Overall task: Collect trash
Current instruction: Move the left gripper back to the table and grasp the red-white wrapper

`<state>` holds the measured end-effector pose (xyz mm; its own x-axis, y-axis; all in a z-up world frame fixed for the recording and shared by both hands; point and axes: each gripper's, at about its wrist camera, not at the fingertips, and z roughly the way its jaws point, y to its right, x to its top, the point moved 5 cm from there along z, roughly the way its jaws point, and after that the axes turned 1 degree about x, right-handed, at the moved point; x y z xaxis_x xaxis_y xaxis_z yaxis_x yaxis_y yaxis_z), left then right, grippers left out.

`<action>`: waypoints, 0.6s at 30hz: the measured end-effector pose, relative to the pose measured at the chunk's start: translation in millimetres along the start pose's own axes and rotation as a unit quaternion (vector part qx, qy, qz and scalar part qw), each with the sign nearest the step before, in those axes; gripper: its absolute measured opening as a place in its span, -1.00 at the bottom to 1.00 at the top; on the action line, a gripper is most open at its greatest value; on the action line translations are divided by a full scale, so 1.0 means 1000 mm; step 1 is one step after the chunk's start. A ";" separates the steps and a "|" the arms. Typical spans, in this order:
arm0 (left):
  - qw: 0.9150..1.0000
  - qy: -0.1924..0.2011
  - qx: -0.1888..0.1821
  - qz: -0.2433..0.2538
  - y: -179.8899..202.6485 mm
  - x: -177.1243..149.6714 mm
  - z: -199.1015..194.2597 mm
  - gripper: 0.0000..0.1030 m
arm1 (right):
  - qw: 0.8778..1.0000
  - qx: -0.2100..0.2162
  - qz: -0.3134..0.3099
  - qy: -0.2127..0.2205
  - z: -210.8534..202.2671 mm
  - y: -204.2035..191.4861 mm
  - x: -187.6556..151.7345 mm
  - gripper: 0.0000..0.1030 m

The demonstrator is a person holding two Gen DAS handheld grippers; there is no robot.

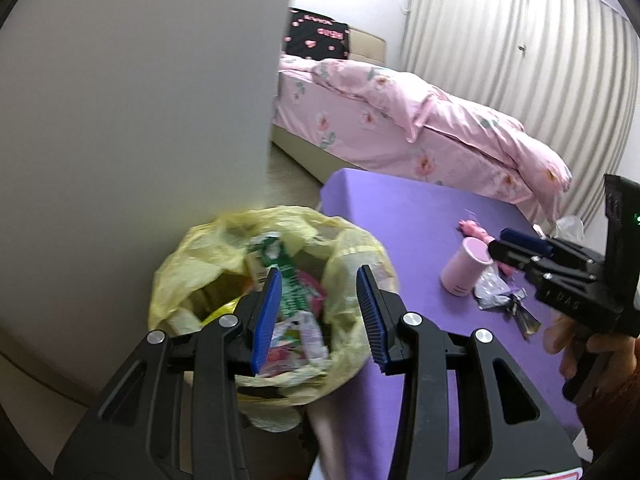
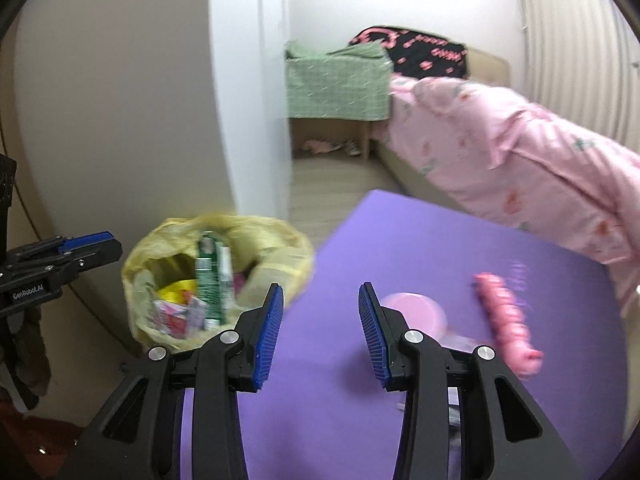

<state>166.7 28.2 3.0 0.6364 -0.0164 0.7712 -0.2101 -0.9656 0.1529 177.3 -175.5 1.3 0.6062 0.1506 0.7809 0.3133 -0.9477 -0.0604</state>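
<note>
Yellow crinkly bin liner (image 1: 276, 300), stuffed with wrappers, sits below my left gripper (image 1: 320, 316), fingers wide; my right gripper (image 2: 320, 332), also wide, hovers over purple table (image 2: 400, 248).

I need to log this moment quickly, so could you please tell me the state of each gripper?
Left gripper: open, holding nothing, above the trash bin.
Right gripper: open, holding nothing, over the purple table.

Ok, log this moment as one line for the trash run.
left gripper: open, empty, over trash bin | right gripper: open, empty, over purple table | pink cup, crumpled wrapper: on table
</note>
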 end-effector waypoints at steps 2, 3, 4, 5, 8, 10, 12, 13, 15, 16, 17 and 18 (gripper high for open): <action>1.000 -0.001 -0.005 0.009 0.013 0.000 0.002 -0.28 | 1.000 -0.018 0.006 0.007 -0.014 0.018 -0.005 -0.28; 1.000 -0.002 -0.010 0.017 0.022 0.001 0.004 -0.28 | 1.000 -0.024 0.008 0.008 -0.019 0.025 -0.007 -0.28; 1.000 -0.002 -0.013 0.022 0.028 0.001 0.005 -0.28 | 0.999 -0.030 0.009 0.009 -0.023 0.031 -0.009 -0.28; 0.999 -0.002 -0.016 0.028 0.035 0.001 0.005 -0.28 | 0.999 -0.039 0.011 0.010 -0.027 0.038 -0.012 -0.28; 0.998 -0.001 -0.030 0.051 0.060 0.002 0.008 -0.26 | 0.997 -0.067 0.021 0.012 -0.040 0.064 -0.021 -0.28; 0.997 -0.005 -0.042 0.070 0.081 0.000 0.012 -0.26 | 0.996 -0.083 0.033 0.015 -0.049 0.082 -0.027 -0.28; 0.995 -0.010 -0.053 0.085 0.097 -0.001 0.016 -0.26 | 0.994 -0.094 0.044 0.020 -0.057 0.096 -0.032 -0.28; 0.994 -0.011 -0.057 0.092 0.105 -0.002 0.016 -0.26 | 0.994 -0.097 0.048 0.022 -0.060 0.101 -0.034 -0.28; 0.992 -0.012 -0.070 0.105 0.123 -0.004 0.019 -0.26 | 0.993 -0.105 0.055 0.025 -0.066 0.113 -0.038 -0.28; 0.991 -0.012 -0.079 0.109 0.129 -0.004 0.021 -0.26 | 0.992 -0.110 0.057 0.024 -0.068 0.119 -0.041 -0.28; 0.989 -0.010 -0.098 0.114 0.138 -0.006 0.024 -0.26 | 0.991 -0.115 0.058 0.024 -0.069 0.121 -0.043 -0.27; 0.986 -0.008 -0.119 0.117 0.145 -0.008 0.027 -0.25 | 0.990 -0.124 0.058 0.025 -0.072 0.128 -0.046 -0.26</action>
<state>150.8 -118.7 2.3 0.5617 -0.2377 0.7925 -0.5193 -0.8469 0.1141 137.2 -324.1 2.2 0.5880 0.0287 0.8084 0.0503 -0.9987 -0.0012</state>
